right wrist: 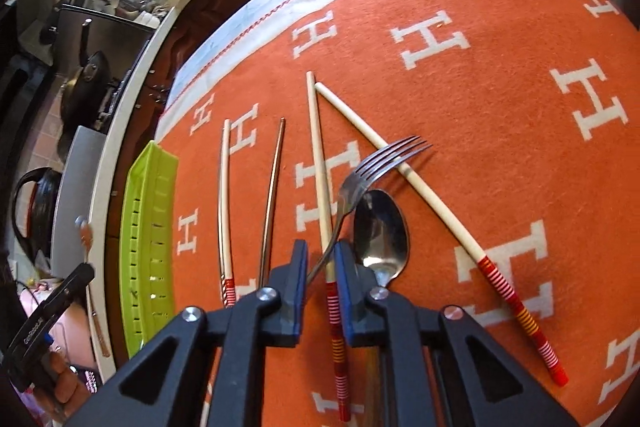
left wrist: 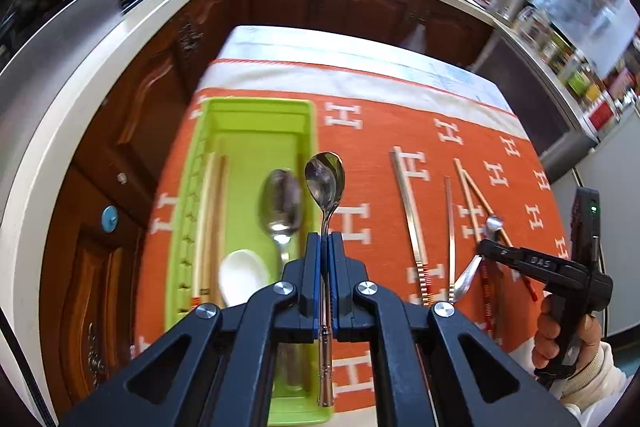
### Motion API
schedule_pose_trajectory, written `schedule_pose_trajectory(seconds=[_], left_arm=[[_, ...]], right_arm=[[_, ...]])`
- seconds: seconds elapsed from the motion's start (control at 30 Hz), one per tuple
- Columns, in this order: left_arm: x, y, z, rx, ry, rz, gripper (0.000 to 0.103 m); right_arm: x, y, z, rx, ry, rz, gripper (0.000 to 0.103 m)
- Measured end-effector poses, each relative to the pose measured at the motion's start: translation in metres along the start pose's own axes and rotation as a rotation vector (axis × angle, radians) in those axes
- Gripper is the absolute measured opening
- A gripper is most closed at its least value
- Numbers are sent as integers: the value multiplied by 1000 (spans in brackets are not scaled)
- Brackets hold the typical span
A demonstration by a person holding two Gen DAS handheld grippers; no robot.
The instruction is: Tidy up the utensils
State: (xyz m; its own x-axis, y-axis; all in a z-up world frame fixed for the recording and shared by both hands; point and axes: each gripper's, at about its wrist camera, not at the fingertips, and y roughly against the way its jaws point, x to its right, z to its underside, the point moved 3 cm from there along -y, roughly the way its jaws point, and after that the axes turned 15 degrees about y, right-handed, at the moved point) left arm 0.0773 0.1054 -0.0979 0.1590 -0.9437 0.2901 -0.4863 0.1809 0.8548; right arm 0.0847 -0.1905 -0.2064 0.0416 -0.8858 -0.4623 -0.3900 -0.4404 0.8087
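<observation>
1. Jaws of the left gripper (left wrist: 325,247) are pressed together on the thin handle of a shiny steel teaspoon (left wrist: 325,179), whose bowl sticks out toward twelve o'clock over the right rim of the tray.
2. Lime-green plastic tray (left wrist: 192,187) lies at nine o'clock from that spoon on the orange cloth with white H letters (left wrist: 380,115); inside it are a larger steel spoon (left wrist: 281,203), a white ceramic spoon (left wrist: 244,277) and pale chopsticks (left wrist: 210,219).
3. Jaws of the right gripper (right wrist: 322,255) stand slightly apart; the steel fork (right wrist: 360,179) handle passes between them, its tines raised toward one o'clock. Whether the pads press on the fork I cannot tell.
4. Pale chopstick with a red-striped end (right wrist: 320,167) also runs between the right fingers, lying on the cloth under the fork.
5. Steel tablespoon (right wrist: 382,231) lies just at three o'clock of the right finger.
6. Second striped chopstick (right wrist: 432,199) slants toward five o'clock, crossing under the fork tines.
7. Thin metal chopstick (right wrist: 274,187) and another pale chopstick (right wrist: 224,195) lie at nine o'clock, between the gripper and the tray.
</observation>
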Motion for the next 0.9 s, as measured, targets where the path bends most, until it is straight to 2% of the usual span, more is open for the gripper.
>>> schedule_pose_trajectory(seconds=[0.17, 0.33, 0.53, 0.73, 0.9], left_arm=[[-28, -1, 1, 5, 50, 5, 1], [-51, -3, -1, 14, 79, 9, 1], [-69, -12, -6, 24, 81, -20, 1], [-79, -32, -14, 27, 85, -36, 1], [-78, -45, -19, 23, 72, -38, 1]], right_arm=[[-5, 2, -1, 16, -21, 17, 4], [-22, 19, -5, 43, 39, 28, 2], [-84, 30, -15, 27, 162, -89, 2], [-171, 12, -29, -47, 291, -257, 2], [-222, -26, -41, -80, 375, -268, 2]])
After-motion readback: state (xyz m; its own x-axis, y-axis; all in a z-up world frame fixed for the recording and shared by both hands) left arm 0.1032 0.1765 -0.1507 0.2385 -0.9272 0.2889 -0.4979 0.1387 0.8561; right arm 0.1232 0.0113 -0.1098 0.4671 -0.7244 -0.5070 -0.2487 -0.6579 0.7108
